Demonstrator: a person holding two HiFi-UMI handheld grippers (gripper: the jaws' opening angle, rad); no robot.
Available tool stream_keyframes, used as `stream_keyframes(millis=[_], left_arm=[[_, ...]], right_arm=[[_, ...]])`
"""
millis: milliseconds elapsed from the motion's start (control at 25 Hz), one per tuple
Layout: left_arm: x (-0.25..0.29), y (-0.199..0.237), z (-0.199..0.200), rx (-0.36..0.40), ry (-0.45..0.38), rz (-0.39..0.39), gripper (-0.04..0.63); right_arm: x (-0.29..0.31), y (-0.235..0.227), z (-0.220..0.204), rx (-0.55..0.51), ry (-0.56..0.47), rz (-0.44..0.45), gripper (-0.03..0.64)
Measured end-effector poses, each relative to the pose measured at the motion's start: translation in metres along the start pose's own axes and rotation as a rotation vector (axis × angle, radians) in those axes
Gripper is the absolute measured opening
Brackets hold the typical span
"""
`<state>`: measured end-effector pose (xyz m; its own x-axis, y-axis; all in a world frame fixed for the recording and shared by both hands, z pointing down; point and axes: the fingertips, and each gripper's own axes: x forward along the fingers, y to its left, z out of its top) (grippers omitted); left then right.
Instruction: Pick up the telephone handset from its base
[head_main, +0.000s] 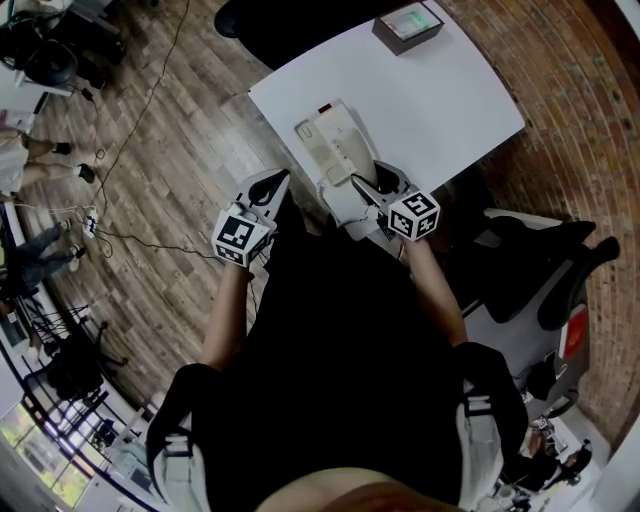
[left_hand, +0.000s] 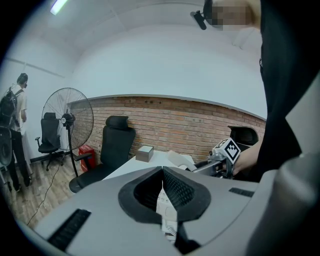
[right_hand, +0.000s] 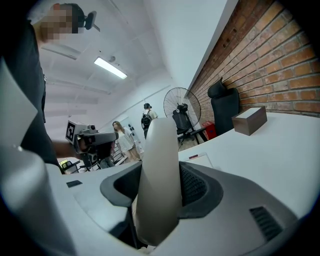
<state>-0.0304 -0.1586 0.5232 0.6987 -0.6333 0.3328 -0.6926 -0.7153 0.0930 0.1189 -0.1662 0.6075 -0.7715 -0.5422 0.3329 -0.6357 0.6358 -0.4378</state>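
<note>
From the head view: the white rectangular table (head_main: 440, 100) stands over wood-plank floor (head_main: 170, 150), with a small dark box with a pale top (head_main: 408, 25) at its far end. The cream plastic telephone base (head_main: 335, 148) lies flat near the table's near edge. The cream telephone handset (head_main: 340, 208) is off it, just on the person's side of the base and caught in the right gripper (head_main: 372, 188). The left gripper (head_main: 272, 190) hangs beside the table's near corner, over the floor and apart from the phone.

Over to the left gripper view: the left gripper (left_hand: 162, 170) has its black ribbed pads pressed together at the tips, with nothing pinched. Beyond it are a red-brick wall (left_hand: 175, 120), a black office chair (left_hand: 112, 145) and a round pedestal fan (left_hand: 67, 120). The right gripper (left_hand: 215, 162) shows across at the right.

Now the right gripper view: the right gripper (right_hand: 160, 185) pinches the handset (right_hand: 160, 165), which rises upright between its pads. The base (right_hand: 200, 160) lies flat on the table behind, and the left gripper (right_hand: 92, 137) floats off to the left.
</note>
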Motion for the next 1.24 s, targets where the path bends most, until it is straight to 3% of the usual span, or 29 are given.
stream_keyframes(millis=[1240], left_arm=[[-0.003, -0.036, -0.01, -0.014, 0.029, 0.058, 0.02]], right_arm=[[-0.02, 0.0, -0.017, -0.012, 0.021, 0.058, 0.206]])
